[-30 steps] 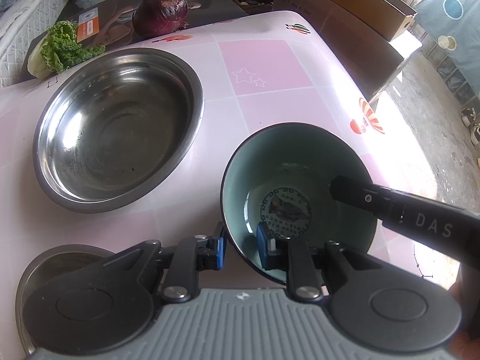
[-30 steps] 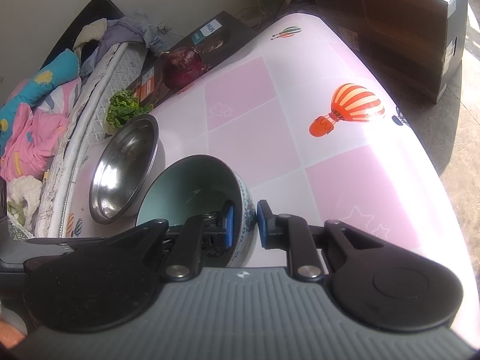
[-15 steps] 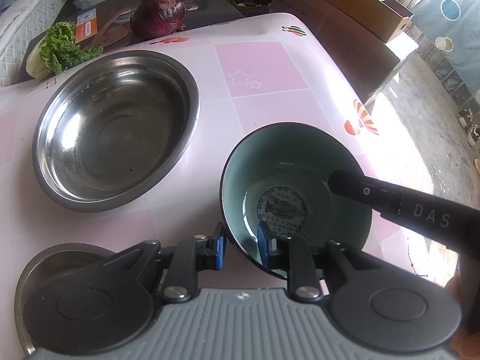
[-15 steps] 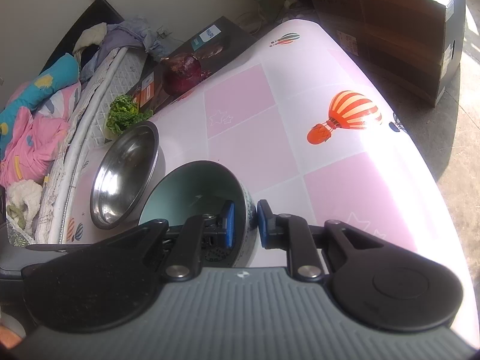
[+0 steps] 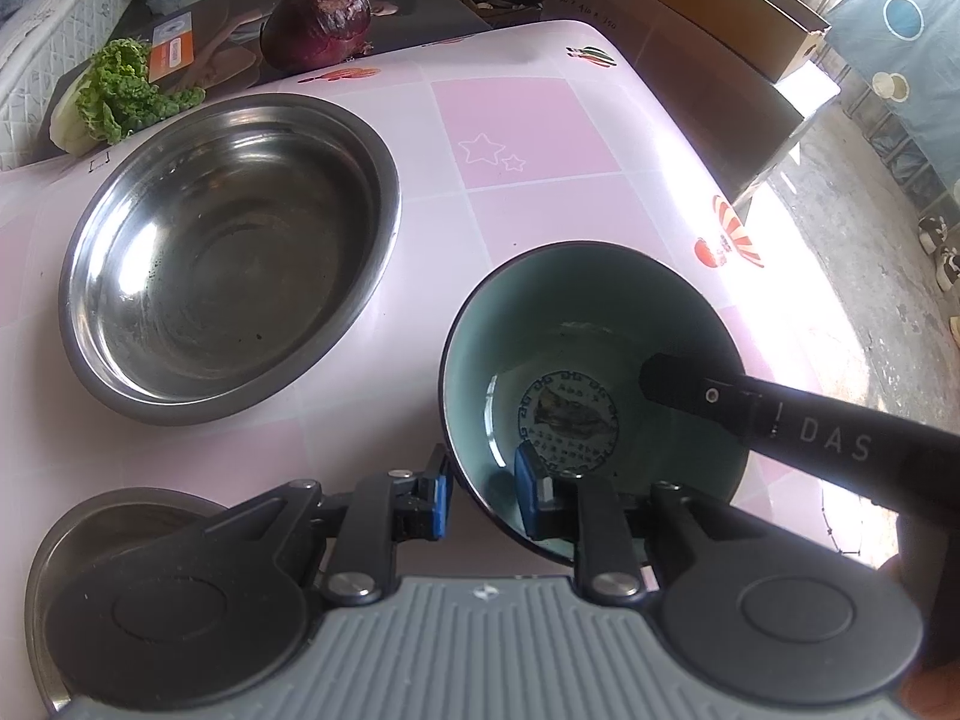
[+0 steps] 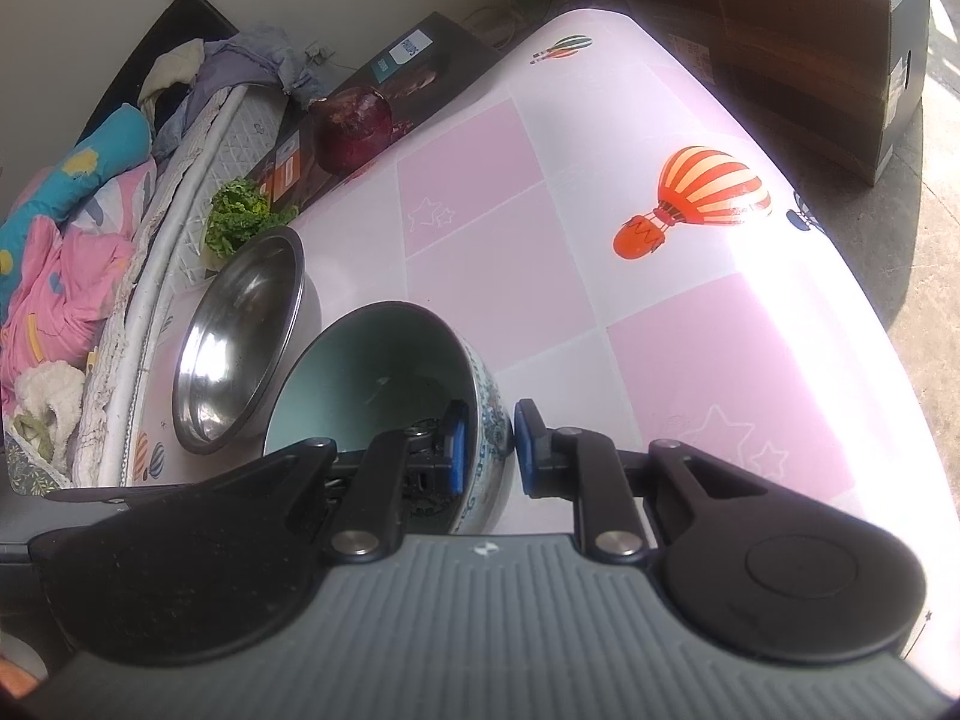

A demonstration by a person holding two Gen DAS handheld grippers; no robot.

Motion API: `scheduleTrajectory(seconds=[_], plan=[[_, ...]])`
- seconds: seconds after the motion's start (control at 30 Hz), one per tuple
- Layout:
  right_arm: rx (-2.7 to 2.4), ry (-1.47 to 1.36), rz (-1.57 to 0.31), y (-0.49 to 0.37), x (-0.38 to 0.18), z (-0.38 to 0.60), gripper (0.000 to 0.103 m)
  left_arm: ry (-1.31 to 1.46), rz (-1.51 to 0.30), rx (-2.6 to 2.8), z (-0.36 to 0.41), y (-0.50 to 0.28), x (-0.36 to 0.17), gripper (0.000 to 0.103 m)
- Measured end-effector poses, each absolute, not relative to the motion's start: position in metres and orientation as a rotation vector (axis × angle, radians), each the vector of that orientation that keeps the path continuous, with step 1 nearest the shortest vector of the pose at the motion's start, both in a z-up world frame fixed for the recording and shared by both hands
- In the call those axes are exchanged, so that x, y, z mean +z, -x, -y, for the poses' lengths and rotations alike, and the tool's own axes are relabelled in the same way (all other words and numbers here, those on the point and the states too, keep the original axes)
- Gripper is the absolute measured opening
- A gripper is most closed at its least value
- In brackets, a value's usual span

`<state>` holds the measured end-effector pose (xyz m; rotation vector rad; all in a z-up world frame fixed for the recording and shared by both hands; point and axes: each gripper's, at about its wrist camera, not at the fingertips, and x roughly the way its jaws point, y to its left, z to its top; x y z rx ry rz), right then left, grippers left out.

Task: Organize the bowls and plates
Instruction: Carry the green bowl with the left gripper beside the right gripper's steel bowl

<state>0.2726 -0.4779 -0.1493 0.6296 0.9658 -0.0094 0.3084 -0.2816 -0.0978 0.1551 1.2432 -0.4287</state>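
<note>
Bowl [image 5: 591,384] lower in view, mouth upward

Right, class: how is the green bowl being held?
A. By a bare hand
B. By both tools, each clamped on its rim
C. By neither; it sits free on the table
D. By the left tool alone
B: the left tool and the right tool each pinch the wall of the green bowl at the rim.

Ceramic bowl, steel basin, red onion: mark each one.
ceramic bowl [image 5: 606,324], left wrist view, on its green inner wall.
steel basin [image 5: 228,252], left wrist view, on its inside bottom.
red onion [image 6: 354,129], right wrist view, on its purple skin.
</note>
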Motion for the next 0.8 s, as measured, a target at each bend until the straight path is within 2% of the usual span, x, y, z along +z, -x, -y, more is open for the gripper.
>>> scheduleTrajectory(seconds=[0.8], plan=[[-0.011, -0.613, -0.949, -0.2697, -0.1397, 0.4804, 0.017, -0.159, -1.224, -0.434, 0.283, -0.3038, -0.0899, 0.025]])
